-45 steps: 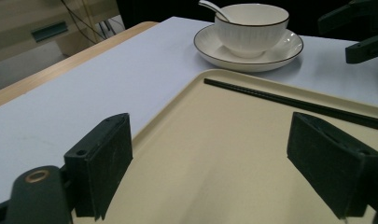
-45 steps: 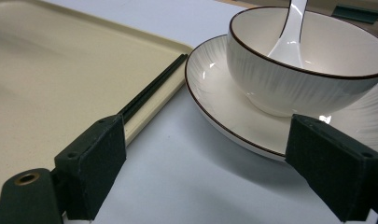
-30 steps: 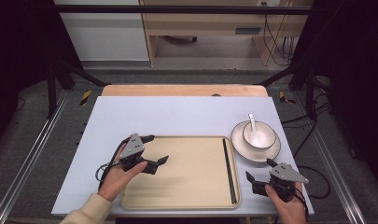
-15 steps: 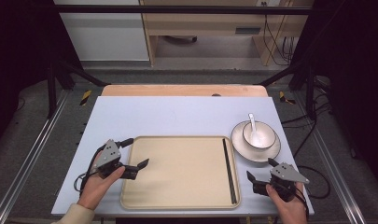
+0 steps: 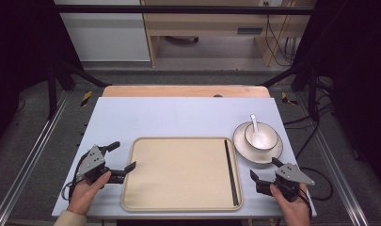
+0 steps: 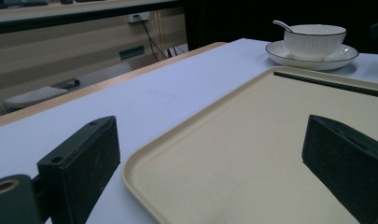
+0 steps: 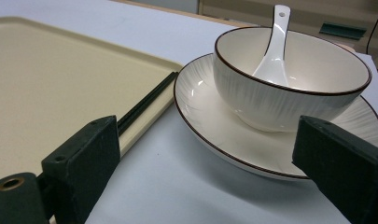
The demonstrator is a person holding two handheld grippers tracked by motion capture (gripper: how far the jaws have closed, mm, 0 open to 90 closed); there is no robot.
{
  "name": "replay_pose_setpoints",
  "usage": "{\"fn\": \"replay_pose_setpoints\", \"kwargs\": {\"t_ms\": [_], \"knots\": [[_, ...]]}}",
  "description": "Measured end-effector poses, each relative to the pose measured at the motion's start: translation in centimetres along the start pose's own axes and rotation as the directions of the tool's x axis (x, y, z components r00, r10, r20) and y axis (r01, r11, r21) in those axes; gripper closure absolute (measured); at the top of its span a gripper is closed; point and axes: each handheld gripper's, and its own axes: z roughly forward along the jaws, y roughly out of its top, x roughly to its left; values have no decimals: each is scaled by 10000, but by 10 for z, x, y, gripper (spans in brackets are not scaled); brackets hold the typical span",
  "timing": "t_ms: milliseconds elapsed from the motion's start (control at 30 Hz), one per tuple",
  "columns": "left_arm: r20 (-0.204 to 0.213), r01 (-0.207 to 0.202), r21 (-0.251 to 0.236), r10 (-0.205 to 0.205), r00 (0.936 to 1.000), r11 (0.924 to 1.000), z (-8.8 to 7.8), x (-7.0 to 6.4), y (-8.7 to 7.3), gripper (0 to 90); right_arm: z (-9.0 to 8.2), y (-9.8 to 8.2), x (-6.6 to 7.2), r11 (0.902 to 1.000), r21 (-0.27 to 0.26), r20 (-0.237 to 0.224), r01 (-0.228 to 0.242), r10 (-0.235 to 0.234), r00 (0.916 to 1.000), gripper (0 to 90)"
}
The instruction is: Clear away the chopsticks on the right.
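A beige tray (image 5: 178, 176) lies at the table's near middle, with black chopsticks (image 5: 230, 170) along its right side. To its right, a white bowl (image 5: 261, 135) holding a white spoon (image 5: 254, 123) stands on a dark-rimmed plate (image 5: 247, 153). My left gripper (image 5: 122, 156) is open at the tray's left edge, and the tray (image 6: 252, 154) rim runs between its jaws. My right gripper (image 5: 265, 168) is open just short of the plate. In the right gripper view the bowl (image 7: 289, 88), spoon (image 7: 273, 51), plate (image 7: 214, 126) and chopsticks (image 7: 147, 102) lie ahead of the open gripper (image 7: 205, 154).
The pale blue tabletop (image 5: 178, 115) is bare behind the tray, with a wooden strip (image 5: 183, 91) along its far edge. Metal rails (image 5: 33, 155) flank the table. In the left gripper view the bowl (image 6: 314, 41) and chopsticks (image 6: 331, 85) sit far across the tray.
My left gripper has drawn back to the left, from over the tray's left part to its left edge. The right gripper has stayed put.
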Motion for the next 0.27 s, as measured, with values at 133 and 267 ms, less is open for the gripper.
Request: {"fn": "replay_pose_setpoints", "kwargs": {"t_ms": [133, 267], "knots": [[25, 296, 4, -296, 9996, 9996, -8, 1, -12, 27, 0, -1, -1, 9999, -5, -172, -156, 156, 9997, 69], [-12, 257, 134, -257, 9997, 9996, -7, 0, -13, 28, 1, 2, 3, 9996, 1, -214, -295, 295, 9993, 65]]}}
